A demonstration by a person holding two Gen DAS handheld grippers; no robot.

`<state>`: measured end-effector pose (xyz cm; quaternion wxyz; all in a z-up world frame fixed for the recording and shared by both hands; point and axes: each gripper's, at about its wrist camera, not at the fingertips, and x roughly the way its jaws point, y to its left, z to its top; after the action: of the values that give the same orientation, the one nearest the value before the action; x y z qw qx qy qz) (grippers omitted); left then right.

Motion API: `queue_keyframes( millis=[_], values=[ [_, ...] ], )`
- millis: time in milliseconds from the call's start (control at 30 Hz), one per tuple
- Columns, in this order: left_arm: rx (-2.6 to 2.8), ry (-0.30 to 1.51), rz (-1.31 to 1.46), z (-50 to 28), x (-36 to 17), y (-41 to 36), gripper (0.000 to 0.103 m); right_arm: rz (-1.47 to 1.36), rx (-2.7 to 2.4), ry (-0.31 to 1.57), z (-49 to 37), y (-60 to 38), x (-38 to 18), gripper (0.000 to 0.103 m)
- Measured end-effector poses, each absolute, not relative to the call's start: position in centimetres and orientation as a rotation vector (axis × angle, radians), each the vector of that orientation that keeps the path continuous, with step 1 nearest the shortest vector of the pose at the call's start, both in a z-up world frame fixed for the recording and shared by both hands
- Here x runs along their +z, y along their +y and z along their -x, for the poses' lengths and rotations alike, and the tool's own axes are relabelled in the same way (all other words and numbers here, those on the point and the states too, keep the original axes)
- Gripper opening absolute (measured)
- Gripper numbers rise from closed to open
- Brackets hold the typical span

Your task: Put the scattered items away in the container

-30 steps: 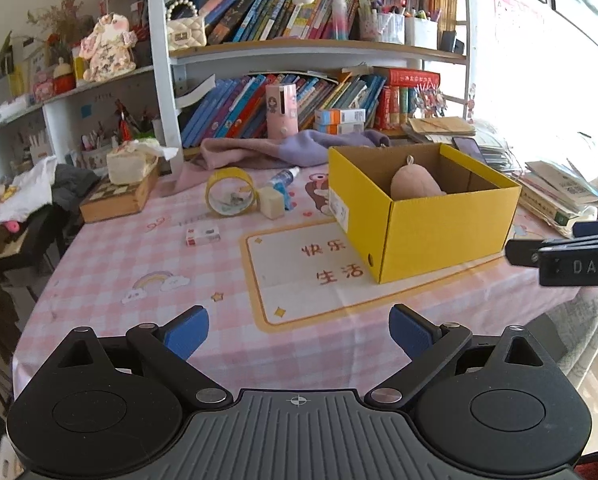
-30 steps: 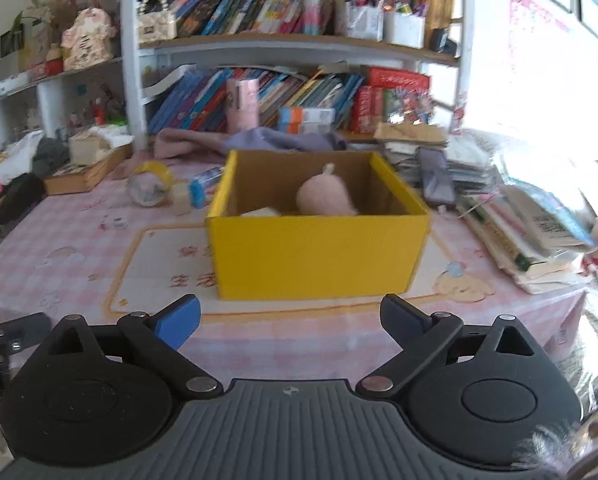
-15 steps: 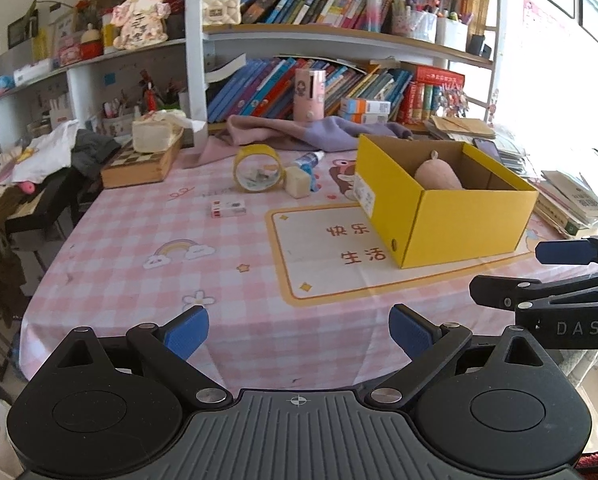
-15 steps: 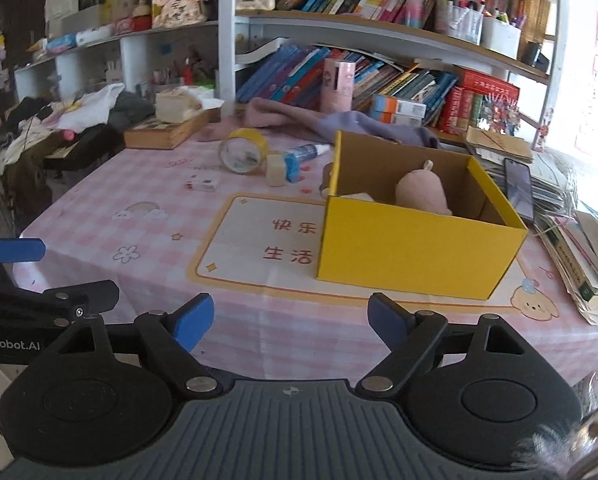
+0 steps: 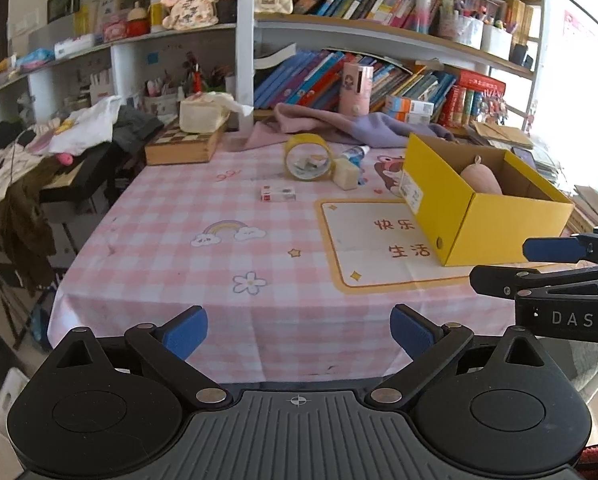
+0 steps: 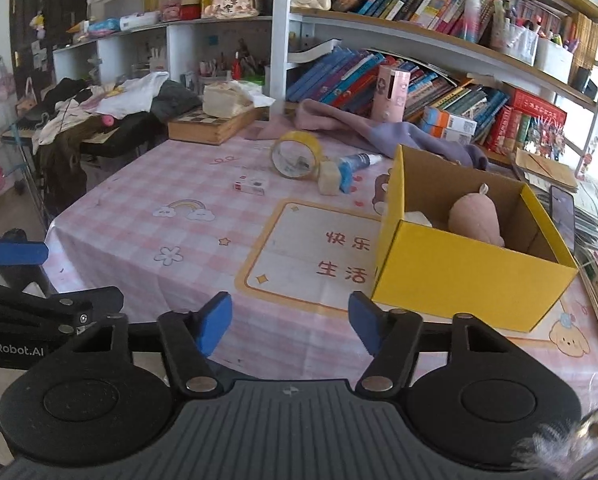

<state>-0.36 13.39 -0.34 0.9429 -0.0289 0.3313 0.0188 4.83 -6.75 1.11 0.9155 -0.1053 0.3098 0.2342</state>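
Bookshelves crowd the wall behind the pink checked counter (image 5: pixel 171 240), where the yellow box (image 6: pixel 471 276) sits at my 2 o'clock with a plush toy (image 6: pixel 475 220) already inside. My left hand-held gripper (image 5: pixel 299 330) and right hand-held gripper (image 6: pixel 291 322) both hang wide and empty off the near edge. Loose items lie well ahead at 12 o'clock: tape roll (image 5: pixel 309 157), eraser (image 5: pixel 346 174), glue bottle (image 6: pixel 355 162) and a small card box (image 5: pixel 278 193), long axis crosswise. My left seems nearer.
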Motion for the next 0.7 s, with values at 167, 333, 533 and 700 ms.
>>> queue_keyframes(
  millis=[167, 333, 533, 700],
  values=[
    [0.034, 0.677, 0.052, 0.0, -0.5, 13.6, 0.100, 0.206, 0.494, 0.642, -5.6, -6.3, 0.8, 0.052],
    [0.035, 0.694, 0.041, -1.0, -0.8, 13.9, 0.100, 0.251, 0.484, 0.642, -6.1, -5.2, 0.2, 0.047],
    [0.010, 0.705, 0.043, -2.3, -1.1, 14.1, 0.100, 0.242, 0.501, 0.638, -7.1, -4.7, 0.2, 0.047],
    [-0.010, 0.706, 0.052, -3.6, -1.3, 14.4, 0.100, 0.227, 0.488, 0.632, -8.4, -4.5, 0.2, 0.047]
  ],
)
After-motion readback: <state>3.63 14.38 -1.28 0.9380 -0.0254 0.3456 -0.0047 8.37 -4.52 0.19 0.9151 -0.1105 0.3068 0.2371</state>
